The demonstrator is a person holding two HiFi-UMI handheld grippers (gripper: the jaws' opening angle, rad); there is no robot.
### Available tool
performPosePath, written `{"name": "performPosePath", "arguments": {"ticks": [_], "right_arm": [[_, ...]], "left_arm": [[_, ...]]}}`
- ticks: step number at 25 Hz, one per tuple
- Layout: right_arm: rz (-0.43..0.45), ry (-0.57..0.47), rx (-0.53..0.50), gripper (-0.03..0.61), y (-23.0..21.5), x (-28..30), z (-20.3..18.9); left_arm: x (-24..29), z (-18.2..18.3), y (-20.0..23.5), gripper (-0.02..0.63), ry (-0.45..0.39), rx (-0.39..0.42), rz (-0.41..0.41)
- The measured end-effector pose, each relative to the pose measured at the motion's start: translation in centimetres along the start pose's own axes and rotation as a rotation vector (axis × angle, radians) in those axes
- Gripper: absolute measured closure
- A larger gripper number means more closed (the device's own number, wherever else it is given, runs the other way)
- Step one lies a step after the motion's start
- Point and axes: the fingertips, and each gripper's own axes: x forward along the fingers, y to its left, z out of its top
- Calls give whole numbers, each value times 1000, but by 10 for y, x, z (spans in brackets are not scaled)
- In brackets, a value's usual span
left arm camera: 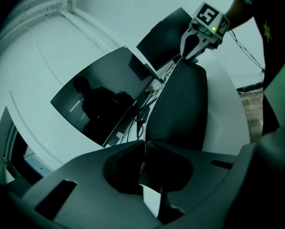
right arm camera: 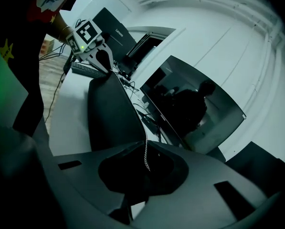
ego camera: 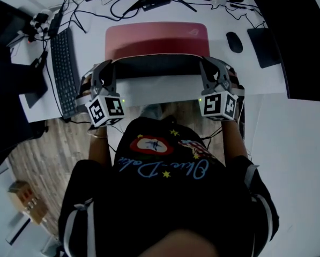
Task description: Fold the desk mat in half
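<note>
The desk mat (ego camera: 157, 38) lies pink side up on the white desk (ego camera: 259, 78). Its near edge is lifted, and the black underside (ego camera: 157, 66) faces me as a dark band. At that edge's left corner my left gripper (ego camera: 107, 65) is shut on the mat, and my right gripper (ego camera: 205, 62) is shut on the right corner. In the left gripper view the stitched mat edge (left arm camera: 143, 149) runs between the shut jaws, the black sheet (left arm camera: 180, 104) stretching to the right gripper (left arm camera: 192, 49). The right gripper view mirrors this: mat (right arm camera: 111, 113), left gripper (right arm camera: 103, 61).
A black keyboard (ego camera: 66, 71) lies left of the mat. A mouse (ego camera: 234, 42) and a dark pad (ego camera: 264, 47) are at its right. Cables (ego camera: 149, 1) and a monitor stand sit behind it. A dark monitor (left arm camera: 99, 101) stands at the desk's back.
</note>
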Motion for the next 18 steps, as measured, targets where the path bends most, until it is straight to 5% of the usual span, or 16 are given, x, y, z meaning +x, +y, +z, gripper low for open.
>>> {"name": "performPosePath", "arguments": {"ticks": [18], "right_arm": [[71, 229, -91, 565, -29, 154, -42]], "left_arm": [[156, -24, 15, 597, 75, 46, -221]]}}
